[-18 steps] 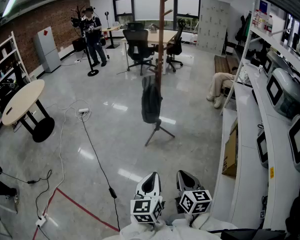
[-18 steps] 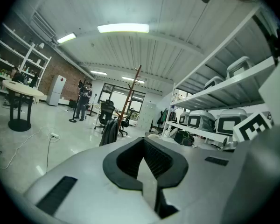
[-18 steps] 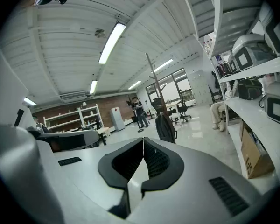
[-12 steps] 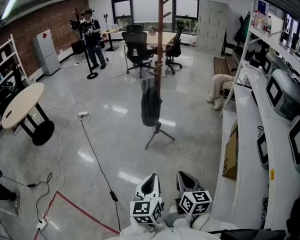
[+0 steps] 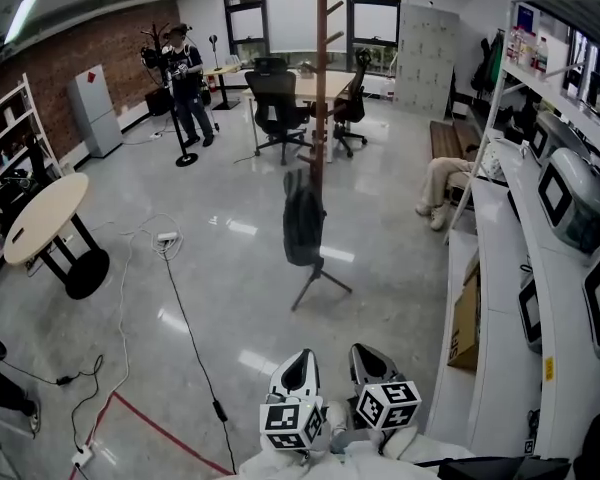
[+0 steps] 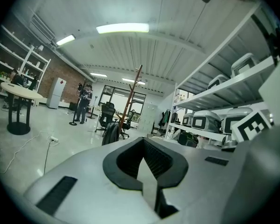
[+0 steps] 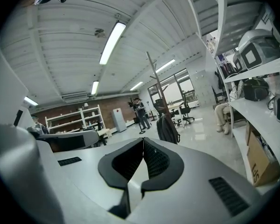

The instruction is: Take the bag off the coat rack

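Dark grey backpack (image 5: 302,218) hangs on the tall wooden coat rack (image 5: 321,88), well off. Both left gripper (image 5: 300,366) and right gripper (image 5: 373,363) sit clenched, empty; a sideways tug could topple that rack.

The polished grey floor (image 5: 220,258) carries nearly everything here. Straight ahead of the left gripper (image 5: 301,356) and the right gripper (image 5: 368,352), well off, the wooden coat rack (image 5: 320,88) stands on its splayed legs, and the dark bag (image 5: 302,218) hangs on it clear of the floor. Left of the left gripper, a black cable (image 5: 187,318) trails over the floor to a white power strip (image 5: 167,238). A red tape line (image 5: 165,420) lies nearer. Farther left stands a round table (image 5: 45,208). Right of the right gripper runs a white bench (image 5: 495,268) bearing grey machines (image 5: 575,198), with a cardboard box (image 5: 464,313) just beside it.
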`<state>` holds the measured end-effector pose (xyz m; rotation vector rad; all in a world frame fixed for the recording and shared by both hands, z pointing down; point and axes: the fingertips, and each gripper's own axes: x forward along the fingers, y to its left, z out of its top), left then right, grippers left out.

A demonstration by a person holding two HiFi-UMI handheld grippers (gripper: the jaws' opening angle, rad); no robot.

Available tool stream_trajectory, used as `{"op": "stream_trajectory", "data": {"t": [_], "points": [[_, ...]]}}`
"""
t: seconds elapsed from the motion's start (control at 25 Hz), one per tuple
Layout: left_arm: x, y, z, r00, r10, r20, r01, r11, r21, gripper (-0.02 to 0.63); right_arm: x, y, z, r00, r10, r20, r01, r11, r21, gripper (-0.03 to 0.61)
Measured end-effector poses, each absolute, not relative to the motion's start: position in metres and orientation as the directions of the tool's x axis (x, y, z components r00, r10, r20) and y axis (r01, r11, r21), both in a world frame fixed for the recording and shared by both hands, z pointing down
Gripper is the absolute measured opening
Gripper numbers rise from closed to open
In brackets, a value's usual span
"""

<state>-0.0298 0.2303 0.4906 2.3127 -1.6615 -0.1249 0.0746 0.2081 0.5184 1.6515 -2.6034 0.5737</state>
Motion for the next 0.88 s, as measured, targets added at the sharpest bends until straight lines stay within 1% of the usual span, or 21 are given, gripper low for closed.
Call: {"op": "stream_trajectory", "data": {"t": [0.4, 0.88], "points": [[-0.029, 0.178, 0.485, 0.305, -0.949, 0.086, -0.926, -0.274, 0.261, 0.002, 0.070, 0.148, 0.514, -0.474, -0.862, 0.181, -0.859, 0.407, -0.311, 0.011], [-0.012, 0.113, 0.493, 0.323, -0.938, 0.126, -0.925, -0.285, 0.250, 0.002, 0.080, 0.083, 0.526, -0.480, -0.851, 0.213, -0.852, 0.395, -0.344, 0.012]]}}
